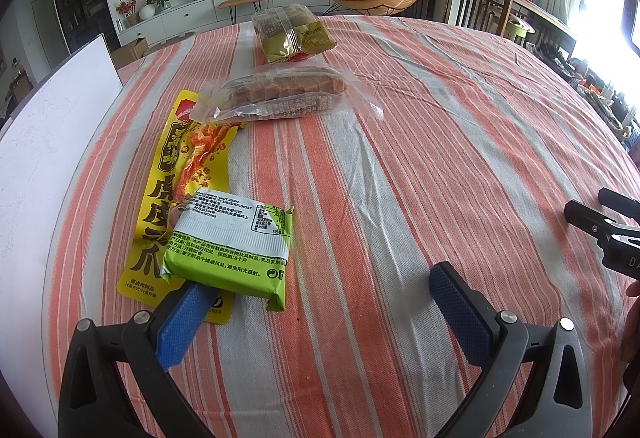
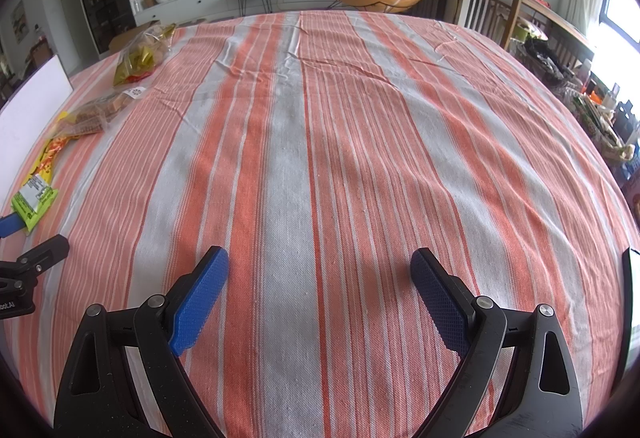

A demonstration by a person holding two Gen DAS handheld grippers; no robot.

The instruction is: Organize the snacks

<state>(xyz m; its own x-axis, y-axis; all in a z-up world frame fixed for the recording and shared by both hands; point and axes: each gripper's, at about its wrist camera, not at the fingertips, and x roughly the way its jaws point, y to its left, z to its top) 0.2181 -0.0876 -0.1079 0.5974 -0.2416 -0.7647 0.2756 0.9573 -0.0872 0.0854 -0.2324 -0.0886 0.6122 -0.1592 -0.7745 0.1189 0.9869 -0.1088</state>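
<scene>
Four snacks lie in a line on the striped tablecloth. Nearest is a green pack, resting partly on a long yellow pack. Behind them lie a clear pack of brown wafers and a gold bag. My left gripper is open, and the green pack's near corner overlaps its left blue pad. My right gripper is open over bare cloth with nothing between its fingers. In the right wrist view the snacks sit far left: green pack, wafers, gold bag.
A white board lies along the table's left edge. Wooden chairs and a cluttered side table stand beyond the far right edge. A dark flat object shows at the right rim. Bare cloth spans the middle and right.
</scene>
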